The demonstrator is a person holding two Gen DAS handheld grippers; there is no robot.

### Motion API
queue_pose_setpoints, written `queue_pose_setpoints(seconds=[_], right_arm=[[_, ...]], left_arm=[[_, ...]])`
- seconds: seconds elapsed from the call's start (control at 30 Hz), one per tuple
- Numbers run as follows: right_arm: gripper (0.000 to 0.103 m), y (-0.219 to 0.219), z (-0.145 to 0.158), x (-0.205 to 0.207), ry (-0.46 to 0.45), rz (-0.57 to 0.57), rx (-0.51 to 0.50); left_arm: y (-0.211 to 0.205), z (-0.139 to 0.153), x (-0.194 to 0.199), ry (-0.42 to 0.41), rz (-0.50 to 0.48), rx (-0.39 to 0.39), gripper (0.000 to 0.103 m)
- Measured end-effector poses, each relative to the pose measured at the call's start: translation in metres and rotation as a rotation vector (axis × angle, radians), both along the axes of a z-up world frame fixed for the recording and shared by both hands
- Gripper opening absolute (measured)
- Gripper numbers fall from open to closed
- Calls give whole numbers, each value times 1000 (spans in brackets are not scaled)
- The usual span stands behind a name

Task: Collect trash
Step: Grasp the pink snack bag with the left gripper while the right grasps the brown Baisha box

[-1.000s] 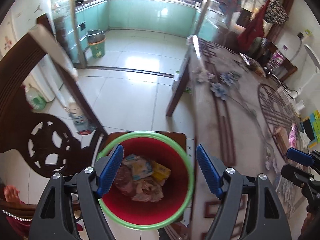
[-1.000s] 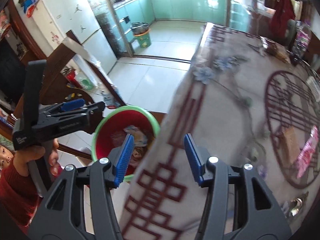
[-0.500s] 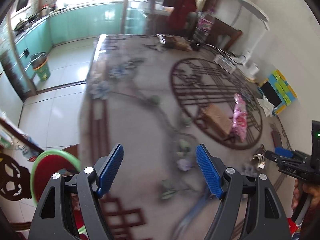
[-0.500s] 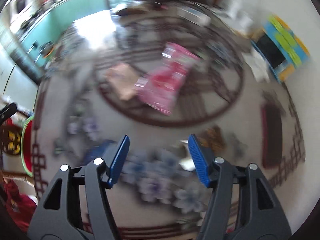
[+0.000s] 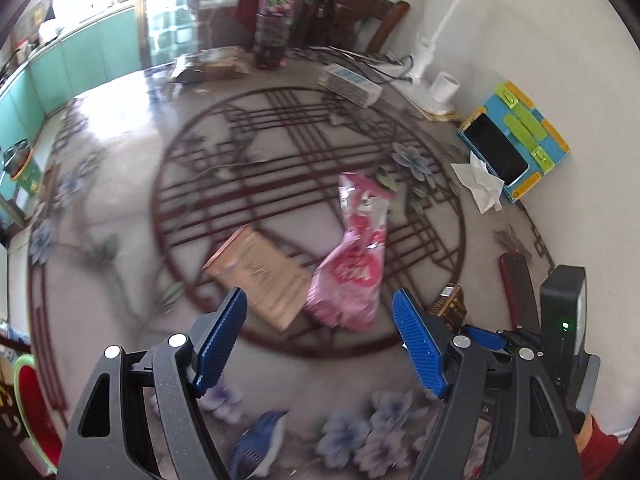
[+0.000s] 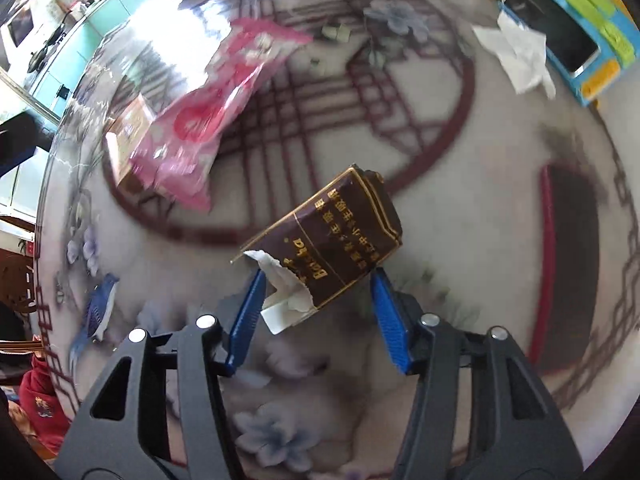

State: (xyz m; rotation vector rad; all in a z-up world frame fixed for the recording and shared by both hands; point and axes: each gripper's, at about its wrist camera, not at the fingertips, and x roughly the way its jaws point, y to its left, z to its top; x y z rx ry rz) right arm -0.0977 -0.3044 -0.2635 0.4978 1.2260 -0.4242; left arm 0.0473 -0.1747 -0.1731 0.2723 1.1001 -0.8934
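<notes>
Here, crumpled brown carton point(image 6: 340, 236), glossy table point(image 6: 460, 208).

The table point(image 5: 120, 184) has a glossy top printed with a dark red lattice circle and pale blue flowers. Inside the circle lie a pink wrapper point(image 5: 356, 256) and a tan packet point(image 5: 260, 276), touching; a brown carton point(image 6: 336, 240) lies near the circle's rim. Toward the wall are a tissue point(image 5: 480, 184), a phone point(image 5: 496, 148) on a blue stand, a bottle point(image 5: 274, 20) and a white box point(image 5: 350, 84).
</notes>
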Motion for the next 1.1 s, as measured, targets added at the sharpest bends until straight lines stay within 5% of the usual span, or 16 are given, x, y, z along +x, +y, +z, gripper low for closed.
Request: queue_pose_setpoints(seconds=[0.23, 0.3, 0.37, 0.57, 0.77, 0.93, 1.03, 1.1], right_arm=[[63, -39, 16, -21, -58, -38, 36], [64, -45, 17, -29, -43, -64, 52], [64, -50, 15, -36, -46, -84, 100], [63, -45, 8, -22, -73, -45, 186], [46, -31, -2, 3, 19, 74, 59], [43, -58, 1, 2, 33, 14, -43], [64, -81, 11, -8, -51, -75, 62], [67, -93, 16, -12, -98, -136, 111]], left_arm=[[-88, -40, 1, -13, -82, 89, 67], [-106, -54, 4, -4, -86, 124, 57], [-115, -67, 7, 8, -85, 157, 36], [-124, -74, 9, -2, -77, 166, 11], [-121, -67, 15, 24, -30, 144, 10], [-114, -65, 16, 60, -16, 130, 10], [-111, -64, 16, 64, -6, 126, 11], [-109, -62, 17, 64, 2, 123, 11]])
